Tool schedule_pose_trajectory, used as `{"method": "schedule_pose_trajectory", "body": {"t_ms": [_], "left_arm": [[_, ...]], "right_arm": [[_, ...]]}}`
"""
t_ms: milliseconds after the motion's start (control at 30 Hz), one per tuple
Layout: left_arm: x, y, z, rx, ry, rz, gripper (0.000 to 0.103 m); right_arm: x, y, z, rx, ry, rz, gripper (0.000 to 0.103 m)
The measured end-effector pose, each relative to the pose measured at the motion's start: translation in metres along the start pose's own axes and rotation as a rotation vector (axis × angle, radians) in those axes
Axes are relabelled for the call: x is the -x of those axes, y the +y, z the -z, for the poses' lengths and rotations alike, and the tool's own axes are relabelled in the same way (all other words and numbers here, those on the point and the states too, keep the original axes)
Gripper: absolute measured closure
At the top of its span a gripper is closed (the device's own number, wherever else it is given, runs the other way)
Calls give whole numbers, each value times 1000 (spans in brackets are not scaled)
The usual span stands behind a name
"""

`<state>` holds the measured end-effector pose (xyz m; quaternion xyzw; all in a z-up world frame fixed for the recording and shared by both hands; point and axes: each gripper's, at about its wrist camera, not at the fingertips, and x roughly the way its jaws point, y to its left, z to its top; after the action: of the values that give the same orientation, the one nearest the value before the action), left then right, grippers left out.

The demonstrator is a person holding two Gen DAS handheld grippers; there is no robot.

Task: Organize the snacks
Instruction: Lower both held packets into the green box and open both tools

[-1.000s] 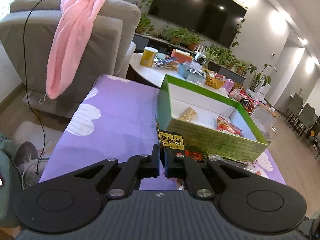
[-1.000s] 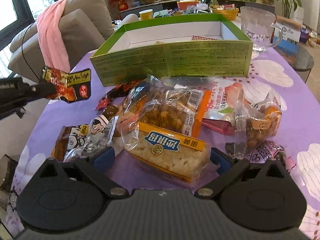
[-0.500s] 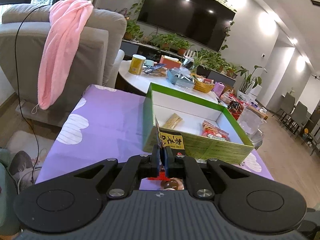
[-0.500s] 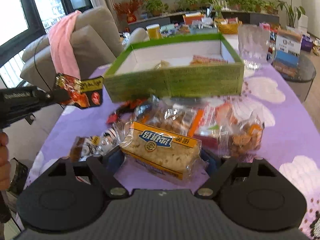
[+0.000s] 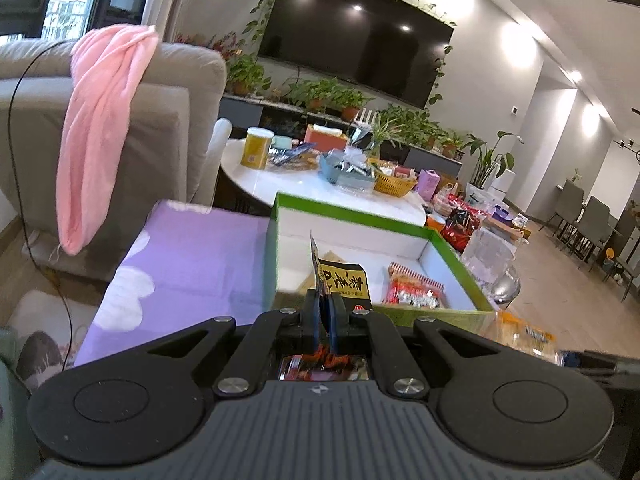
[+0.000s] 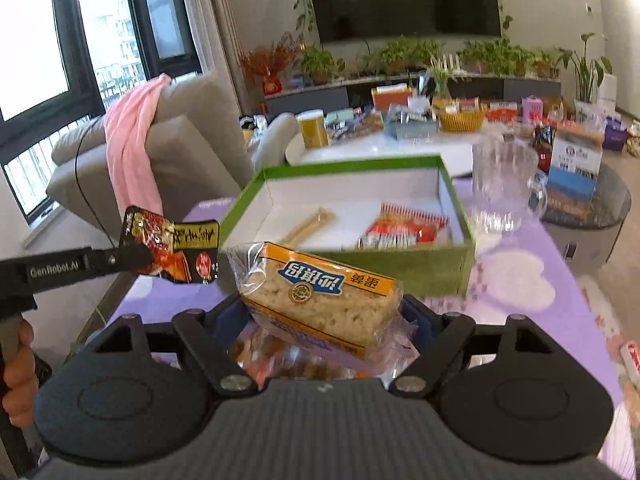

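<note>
Now left gripper point(image 5: 324, 312) tilts down, clamped on black-red snack packet point(image 6: 172, 248), 9 o'clock of green box point(image 6: 360, 268). Right gripper point(image 6: 320, 316) squeezes cake bar point(image 6: 320, 292). Only right view shows hand point(image 6: 16, 364).

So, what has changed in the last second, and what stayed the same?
The right gripper has lifted the wrapped cake off the snack pile toward the green box. The left gripper has raised its dark snack packet too. No new grasp or release. The box, its two snacks and the glass mug stayed put.
</note>
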<state>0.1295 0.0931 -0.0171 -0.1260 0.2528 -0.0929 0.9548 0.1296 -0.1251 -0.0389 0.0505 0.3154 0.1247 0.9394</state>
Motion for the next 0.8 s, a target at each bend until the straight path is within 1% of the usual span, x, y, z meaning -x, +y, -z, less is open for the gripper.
{"method": "schedule_pose_trajectory", "body": {"t_ms": [200, 367, 533, 800], "left_arm": [[-16, -15, -22, -35, -29, 14, 99], [-31, -28, -33, -63, -43, 25, 99], [-51, -35, -40, -80, -40, 28, 99], [-81, -37, -42, -88, -11, 13, 99]], "right_arm": [[-6, -6, -23, 28, -64, -6, 42], [-15, -15, -39, 27, -104, -18, 42], [-28, -26, -48, 6, -112, -21, 42], [-55, -37, -59, -4, -91, -18, 42]]}}
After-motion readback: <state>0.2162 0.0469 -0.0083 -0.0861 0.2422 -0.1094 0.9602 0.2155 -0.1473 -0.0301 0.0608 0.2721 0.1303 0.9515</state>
